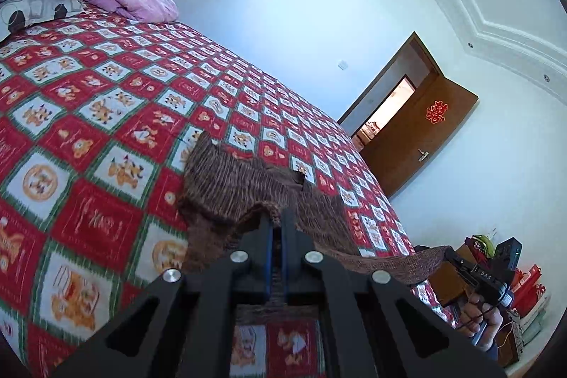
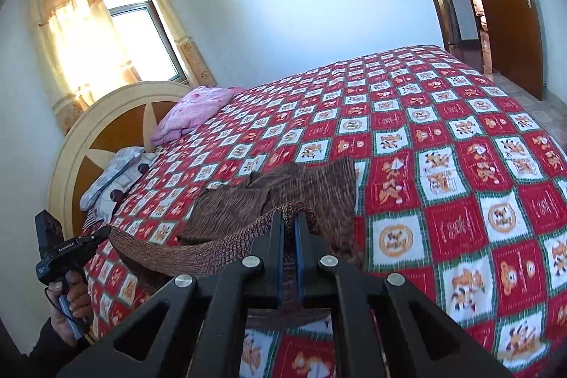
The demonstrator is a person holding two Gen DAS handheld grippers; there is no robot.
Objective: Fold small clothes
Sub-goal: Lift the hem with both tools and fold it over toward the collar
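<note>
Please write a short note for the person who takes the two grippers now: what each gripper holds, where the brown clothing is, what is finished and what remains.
Left gripper: shut on the near edge of the brown knit garment.
Right gripper: shut on the same edge, further along; the hem hangs in a band between the two grippers.
Garment: near edge lifted off the bed, the far part resting, rumpled, on the red checked bedspread.
Done: both grips taken, edge raised.
Left: no neat fold shows yet. Probably carry the held edge over the far part, lay it flat, release, then finish folding.
</note>
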